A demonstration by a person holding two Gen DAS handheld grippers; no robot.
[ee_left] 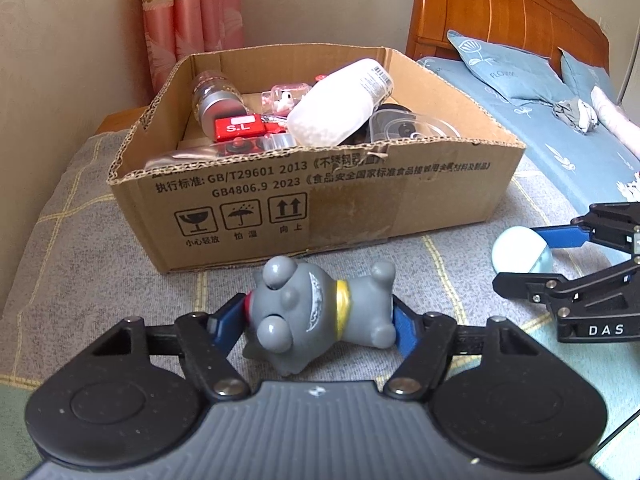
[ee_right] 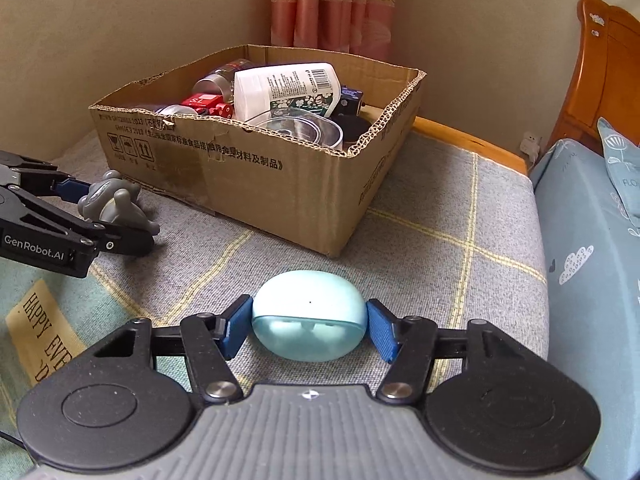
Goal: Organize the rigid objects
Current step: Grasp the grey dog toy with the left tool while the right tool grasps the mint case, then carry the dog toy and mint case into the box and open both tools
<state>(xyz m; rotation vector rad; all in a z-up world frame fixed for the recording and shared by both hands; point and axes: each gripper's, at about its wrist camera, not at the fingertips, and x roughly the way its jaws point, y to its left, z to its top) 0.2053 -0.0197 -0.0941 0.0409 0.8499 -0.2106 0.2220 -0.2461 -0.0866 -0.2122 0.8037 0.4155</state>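
Note:
A grey toy figurine (ee_left: 320,316) with a gold collar lies on its side between the blue pads of my left gripper (ee_left: 320,320), which is shut on it just in front of the cardboard box (ee_left: 360,208). It also shows in the right wrist view (ee_right: 114,204). My right gripper (ee_right: 308,326) is shut on a pale blue earbud case (ee_right: 309,314), low over the checked cushion (ee_right: 440,248), to the right of the left gripper. The case also shows in the left wrist view (ee_left: 520,249). The box (ee_right: 280,184) holds a white bottle (ee_left: 340,100), a red toy (ee_left: 240,128) and several other items.
The box stands on a grey checked cushion (ee_left: 80,248). A bed with blue bedding (ee_left: 560,140) and a wooden headboard (ee_left: 500,12) lies to the right. Pink curtains (ee_left: 192,12) and a beige wall are behind the box.

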